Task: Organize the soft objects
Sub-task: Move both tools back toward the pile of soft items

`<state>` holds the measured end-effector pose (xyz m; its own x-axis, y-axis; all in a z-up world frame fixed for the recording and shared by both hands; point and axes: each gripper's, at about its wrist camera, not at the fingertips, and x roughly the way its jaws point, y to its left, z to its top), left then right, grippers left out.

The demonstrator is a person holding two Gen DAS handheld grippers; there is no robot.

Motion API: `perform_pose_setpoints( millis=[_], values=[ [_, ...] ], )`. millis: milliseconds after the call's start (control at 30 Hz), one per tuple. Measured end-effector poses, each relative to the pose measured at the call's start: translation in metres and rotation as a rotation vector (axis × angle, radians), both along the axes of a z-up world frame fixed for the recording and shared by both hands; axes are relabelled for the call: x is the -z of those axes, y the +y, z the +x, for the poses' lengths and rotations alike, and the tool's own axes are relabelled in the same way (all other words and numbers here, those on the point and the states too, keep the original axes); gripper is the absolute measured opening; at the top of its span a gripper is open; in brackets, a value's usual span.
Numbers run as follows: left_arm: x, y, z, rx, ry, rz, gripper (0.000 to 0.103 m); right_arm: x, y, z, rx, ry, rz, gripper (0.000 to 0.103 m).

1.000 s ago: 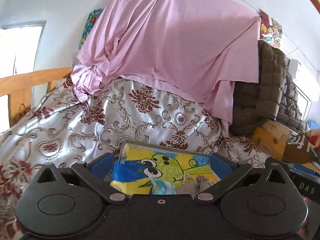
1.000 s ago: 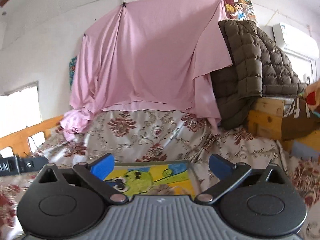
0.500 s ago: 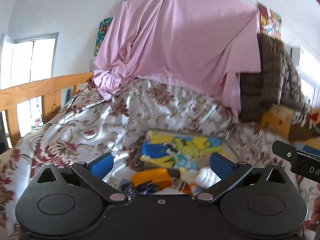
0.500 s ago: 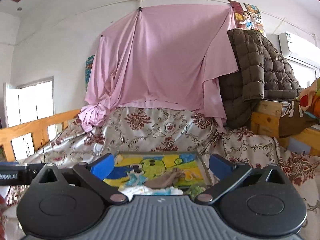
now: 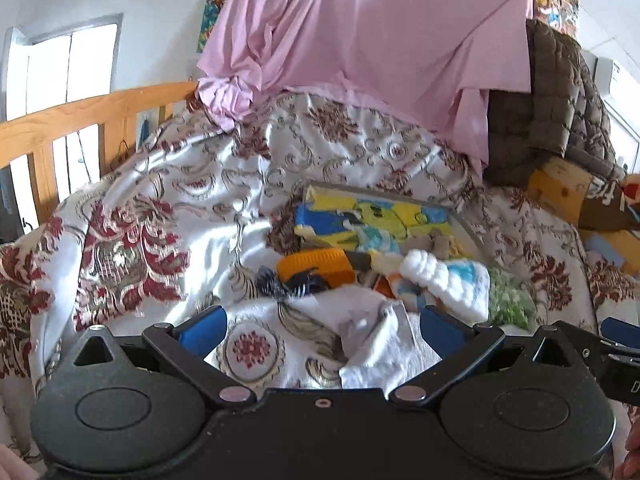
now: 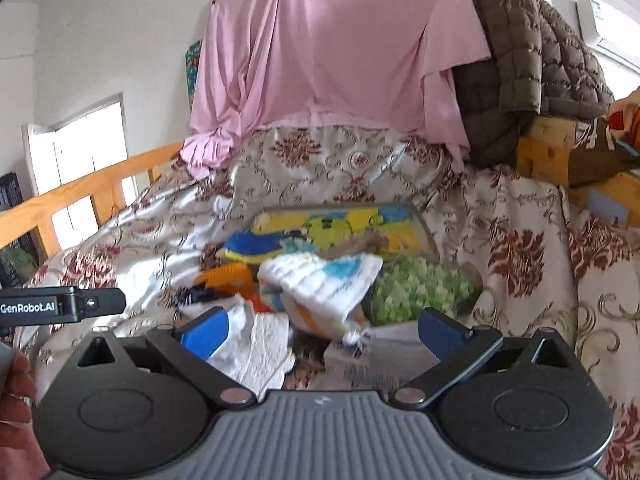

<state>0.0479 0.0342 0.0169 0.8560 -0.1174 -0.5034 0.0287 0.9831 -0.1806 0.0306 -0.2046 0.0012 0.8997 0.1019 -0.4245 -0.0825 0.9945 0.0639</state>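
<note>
both grippers open over a heap of soft things on the bed

the left gripper [image 5: 320,326] had its blue fingers [image 5: 202,330] spread wide with nothing held between them. in the gap lay a crumpled white cloth [image 5: 374,336], resting on the floral bedspread [image 5: 160,208] just in front of the gripper body. the right gripper [image 6: 322,328] was spread just as wide and also empty, its fingers [image 6: 440,330] hovering over the near edge of the heap; the white cloth [image 6: 260,342] sat by its left finger and a grey printed packet [image 6: 376,360] lay between the fingers, close to the body.

beyond the fingers the soft objects were piled together: a white knitted piece with blue and orange stripes [image 6: 324,280] in the middle, a fuzzy green cloth [image 6: 416,288] touching it on the right, and an orange item [image 5: 316,266] with a dark striped scrap [image 5: 280,284] on the left. farther off lay a flat tray with a yellow, blue and green cartoon picture [image 6: 340,224], a brownish cloth [image 6: 360,244] lying on it.

at the far side a pink sheet [image 5: 360,32] hung over the wall, a brown quilted jacket [image 6: 528,60] draped to the right of it, and a wooden bed rail [image 5: 80,120] ran along the left.
</note>
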Motion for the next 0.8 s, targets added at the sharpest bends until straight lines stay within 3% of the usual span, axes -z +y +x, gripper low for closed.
perform_pose_setpoints(
  millis=[433,533,633,800],
  values=[
    [0.024,0.006,0.025,-0.004,0.195,-0.074,0.102,0.024,0.024,0.020,-0.091,0.166,-0.110,0.103],
    [0.029,0.006,0.035,0.033,0.234,-0.090,0.102,0.028,0.027,0.025,-0.114,0.195,-0.115,0.103],
    [0.031,-0.002,0.047,0.092,0.255,-0.049,0.102,0.032,0.029,0.033,-0.154,0.217,-0.121,0.103],
    [0.034,-0.019,0.062,0.191,0.226,0.055,0.102,0.039,0.039,0.045,-0.183,0.224,-0.221,0.103]
  ],
)
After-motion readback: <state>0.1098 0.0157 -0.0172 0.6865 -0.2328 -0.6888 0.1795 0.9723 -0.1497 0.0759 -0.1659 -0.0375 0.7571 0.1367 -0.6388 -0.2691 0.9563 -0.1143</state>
